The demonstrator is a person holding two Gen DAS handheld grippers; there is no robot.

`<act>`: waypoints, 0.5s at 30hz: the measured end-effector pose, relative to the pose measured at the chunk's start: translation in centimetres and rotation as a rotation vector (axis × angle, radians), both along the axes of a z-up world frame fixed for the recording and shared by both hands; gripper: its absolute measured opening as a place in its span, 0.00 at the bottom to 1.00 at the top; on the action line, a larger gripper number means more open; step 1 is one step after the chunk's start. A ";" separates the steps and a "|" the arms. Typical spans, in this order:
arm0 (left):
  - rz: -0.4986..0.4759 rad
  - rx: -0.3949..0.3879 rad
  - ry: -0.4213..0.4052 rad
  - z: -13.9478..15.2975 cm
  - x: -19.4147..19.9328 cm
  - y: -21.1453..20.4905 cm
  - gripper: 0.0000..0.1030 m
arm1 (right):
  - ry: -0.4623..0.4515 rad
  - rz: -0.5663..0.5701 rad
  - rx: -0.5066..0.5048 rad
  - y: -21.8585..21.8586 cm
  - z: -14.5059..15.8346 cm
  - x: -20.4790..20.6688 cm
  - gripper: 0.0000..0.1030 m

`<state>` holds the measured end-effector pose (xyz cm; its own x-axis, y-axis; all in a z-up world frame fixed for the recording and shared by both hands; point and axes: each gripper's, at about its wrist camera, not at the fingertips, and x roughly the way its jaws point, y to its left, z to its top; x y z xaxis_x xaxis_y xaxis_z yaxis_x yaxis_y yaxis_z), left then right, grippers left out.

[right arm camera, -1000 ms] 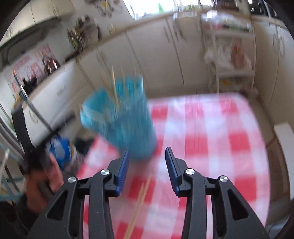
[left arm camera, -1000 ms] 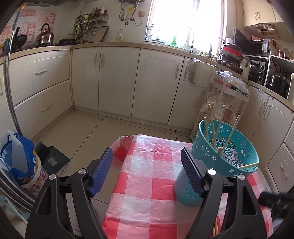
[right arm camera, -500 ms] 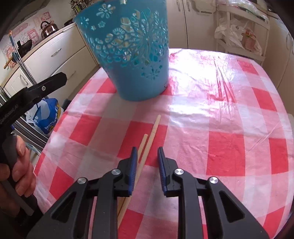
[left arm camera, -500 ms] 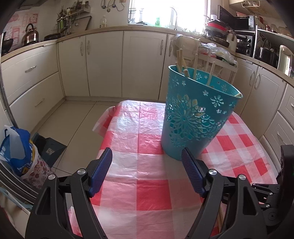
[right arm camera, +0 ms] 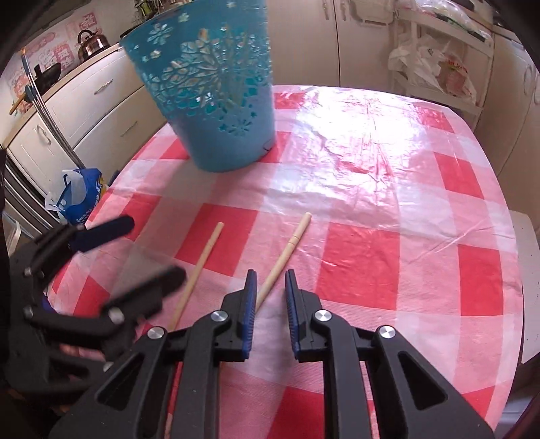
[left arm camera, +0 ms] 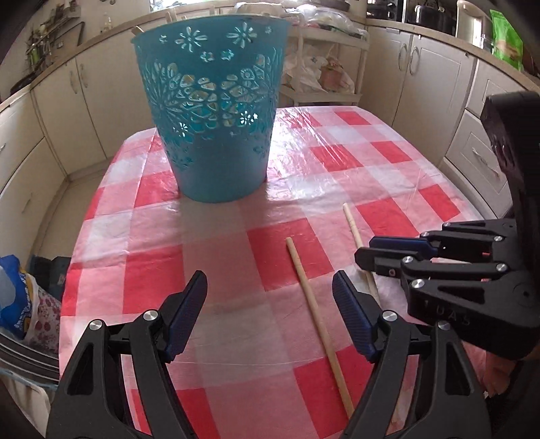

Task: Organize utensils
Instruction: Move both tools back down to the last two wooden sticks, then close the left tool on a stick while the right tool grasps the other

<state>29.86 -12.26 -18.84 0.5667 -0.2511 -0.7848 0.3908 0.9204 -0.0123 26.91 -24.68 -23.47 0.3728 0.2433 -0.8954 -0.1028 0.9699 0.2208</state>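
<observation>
Your right gripper (right arm camera: 270, 287) points down at the table (right arm camera: 388, 270), its jaws narrowed to a small gap after just closing in, and the nearer chopstick (right arm camera: 287, 250) runs up between them; from its own camera a sliver of space shows on either side of the stick, so you do not have it clamped. From the left camera that gripper (left arm camera: 366, 251) comes in from the right, low over the same chopstick (left arm camera: 354, 229), and the raised letters on its black body are too faint to read for certain. Your left gripper (left arm camera: 270, 310) has its jaws spread wide with nothing in them; only the checked cloth (left arm camera: 219, 270) lies between the pads, and the second chopstick (left arm camera: 317, 320) lies just inside the right-hand pad, not touched by it. In the right view the left gripper (right arm camera: 131, 250) is blurred beside that second chopstick (right arm camera: 199, 270). Both sticks lie flat on the red-and-white cloth, side by side but apart, their far ends aimed toward the basket (left arm camera: 212, 111). That teal cut-out basket stands upright at the far side of the table, with more chopstick tips (left arm camera: 168, 15) showing above its rim. On the wall behind, pink stickers (right arm camera: 57, 50) carry Chinese characters too small to read, and a white bag (right arm camera: 452, 72) on the rack has red print you cannot make out.
</observation>
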 end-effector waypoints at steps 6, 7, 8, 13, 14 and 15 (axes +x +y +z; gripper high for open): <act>-0.054 0.046 0.028 -1.5 0.0 -1.9 0.59 | 0.003 -0.030 0.024 -1.1 0.0 0.4 0.17; -0.074 0.036 0.034 -1.5 0.2 -1.8 0.50 | 0.001 -0.029 0.027 -1.0 -0.1 0.5 0.17; -0.097 0.032 0.033 -1.4 0.2 -1.8 0.38 | -0.002 -0.025 0.030 -0.8 -0.1 0.7 0.17; -0.189 0.014 0.082 -1.1 1.8 -0.6 0.11 | 0.000 0.107 0.002 0.8 0.1 1.3 0.11; -0.199 0.011 0.100 -1.0 2.2 -0.3 0.10 | -0.004 0.120 -0.014 1.0 0.2 1.3 0.11; -0.210 0.003 0.122 -0.9 2.6 0.1 0.10 | -0.002 0.120 -0.013 1.0 0.3 1.5 0.11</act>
